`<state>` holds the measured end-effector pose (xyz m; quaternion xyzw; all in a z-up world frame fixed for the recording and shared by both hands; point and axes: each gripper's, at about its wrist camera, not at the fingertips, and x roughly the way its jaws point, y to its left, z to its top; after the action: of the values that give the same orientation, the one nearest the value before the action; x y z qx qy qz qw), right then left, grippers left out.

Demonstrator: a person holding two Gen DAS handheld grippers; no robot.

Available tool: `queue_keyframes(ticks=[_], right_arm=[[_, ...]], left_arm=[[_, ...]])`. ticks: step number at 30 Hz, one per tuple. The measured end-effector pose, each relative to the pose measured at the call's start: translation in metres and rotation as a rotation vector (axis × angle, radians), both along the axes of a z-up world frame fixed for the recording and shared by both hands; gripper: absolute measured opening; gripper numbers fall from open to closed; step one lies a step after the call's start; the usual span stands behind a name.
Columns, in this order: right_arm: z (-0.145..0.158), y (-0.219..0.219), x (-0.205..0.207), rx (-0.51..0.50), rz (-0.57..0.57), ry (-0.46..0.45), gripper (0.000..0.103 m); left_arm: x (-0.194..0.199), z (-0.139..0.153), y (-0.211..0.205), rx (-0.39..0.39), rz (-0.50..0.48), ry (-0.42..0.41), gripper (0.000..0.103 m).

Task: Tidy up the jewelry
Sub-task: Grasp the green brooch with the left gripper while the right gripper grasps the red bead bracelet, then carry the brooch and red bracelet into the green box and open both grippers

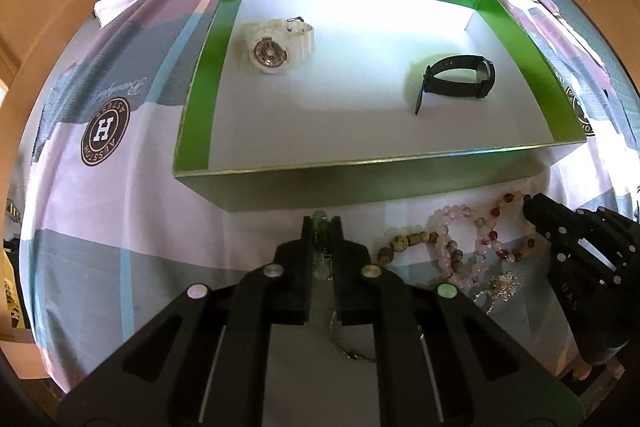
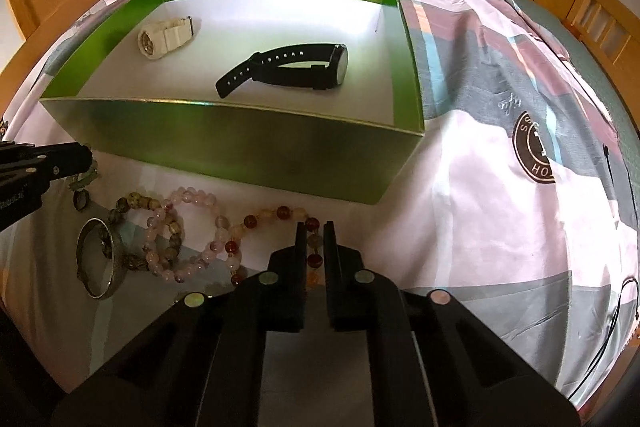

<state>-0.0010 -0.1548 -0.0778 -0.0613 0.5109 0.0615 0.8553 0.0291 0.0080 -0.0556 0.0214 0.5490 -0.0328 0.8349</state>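
- Left claw (image 1: 322,223): clenched on a pale green bead piece (image 1: 322,247), pinched between the tips; a metal ring (image 1: 352,347) hangs or lies under the claw body, and I cannot tell if it is joined to the piece.
- Right claw (image 2: 311,227): clenched on the red-amber bead bracelet (image 2: 256,223), a few beads caught between the pads, the rest of the loop trailing to the claw's left on the bedsheet (image 2: 460,227).
- Green box (image 1: 360,163): straight ahead of both claws, near wall just beyond the tips. White watch (image 1: 276,47) and black watch (image 1: 460,79) already inside, far ahead.
- Still on the sheet between the two claws: pink bracelet (image 2: 188,235), speckled stone bracelet (image 2: 140,205), silver bangle (image 2: 98,263), a sparkly brooch (image 1: 506,283).
- Step in hand, as I judge it: lift and carry both pieces over the near wall.
- To do it well: raise straight up first so the dangling loop clears the pink bracelet, which it touches; a snag could drag that along.
- Clear the rim fully, then release over bare floor, apart from the watches.
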Motion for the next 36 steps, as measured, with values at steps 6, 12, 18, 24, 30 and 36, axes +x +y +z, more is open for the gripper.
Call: queue_keyframes(ticks=[6,12,18,24,30,36], right_arm=[[-0.003,-0.002,0.003,-0.003,-0.001,0.005,0.008],[-0.003,-0.003,0.004,0.0,-0.006,0.002,0.008],[0.001,-0.003,0.003,0.003,-0.005,-0.011,0.008],[0.003,-0.002,0.003,0.005,-0.007,-0.018,0.008],[0.007,-0.001,0.0,0.015,-0.007,-0.028,0.008],[0.011,0.002,-0.001,0.019,-0.004,-0.043,0.008]], left_arm=[[0.001,-0.003,0.001,0.01,0.003,0.004,0.009],[0.002,-0.001,0.003,0.009,0.013,-0.003,0.009],[0.0,0.006,0.005,0.011,0.018,-0.025,0.009],[0.0,0.004,0.004,0.018,0.013,-0.02,0.009],[0.0,0.004,0.003,0.022,0.013,-0.021,0.009],[0.0,0.005,0.003,0.024,0.014,-0.025,0.009]])
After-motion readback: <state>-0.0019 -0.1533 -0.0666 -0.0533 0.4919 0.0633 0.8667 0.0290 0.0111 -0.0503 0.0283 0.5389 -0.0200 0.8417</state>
